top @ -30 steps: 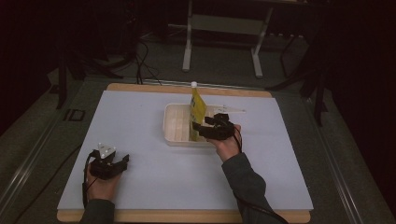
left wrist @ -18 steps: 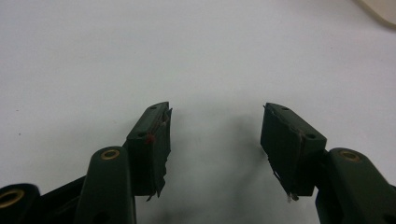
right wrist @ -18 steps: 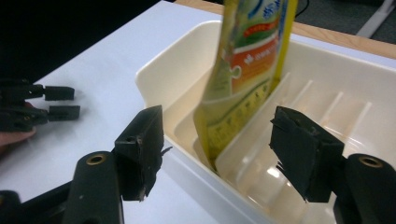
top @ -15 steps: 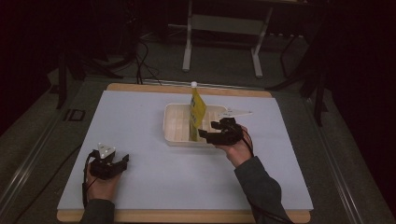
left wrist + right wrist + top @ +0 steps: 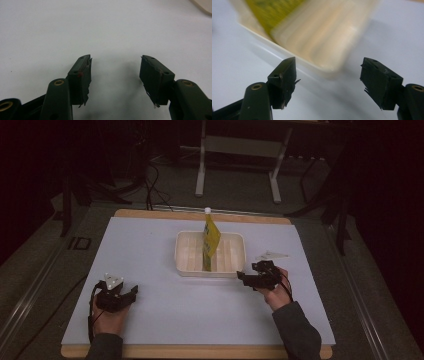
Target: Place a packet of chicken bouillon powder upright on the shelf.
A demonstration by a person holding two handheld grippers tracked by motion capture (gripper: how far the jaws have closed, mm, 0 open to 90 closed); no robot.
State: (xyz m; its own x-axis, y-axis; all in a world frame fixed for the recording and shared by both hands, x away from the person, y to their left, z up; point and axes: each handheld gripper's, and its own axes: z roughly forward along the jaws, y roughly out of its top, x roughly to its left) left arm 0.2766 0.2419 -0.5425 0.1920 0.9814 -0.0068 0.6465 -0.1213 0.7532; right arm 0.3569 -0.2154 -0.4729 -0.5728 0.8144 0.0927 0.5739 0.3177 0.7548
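Observation:
A cream plastic bin (image 5: 232,262) sits mid-table with a yellow pouch (image 5: 211,240) with a white cap standing upright in it. My right gripper (image 5: 246,280) rests on the mat just off the bin's front right corner, open and holding nothing; in the right gripper view (image 5: 328,75) the bin's corner (image 5: 329,67) and the yellow pouch (image 5: 272,12) lie just ahead of the jaws. My left gripper (image 5: 125,295) lies at the front left of the mat, open and holding nothing, with bare white mat between its jaws (image 5: 115,72).
The white mat (image 5: 150,250) covers a wooden tabletop (image 5: 200,352). A small clear scrap (image 5: 272,255) lies on the mat right of the bin. A metal stand (image 5: 237,150) and cables stand on the dark floor beyond the table's far edge.
My right gripper has drawn back from over the bin toward the front right and down onto the mat. The pouch stays standing in the bin. My left gripper has not moved.

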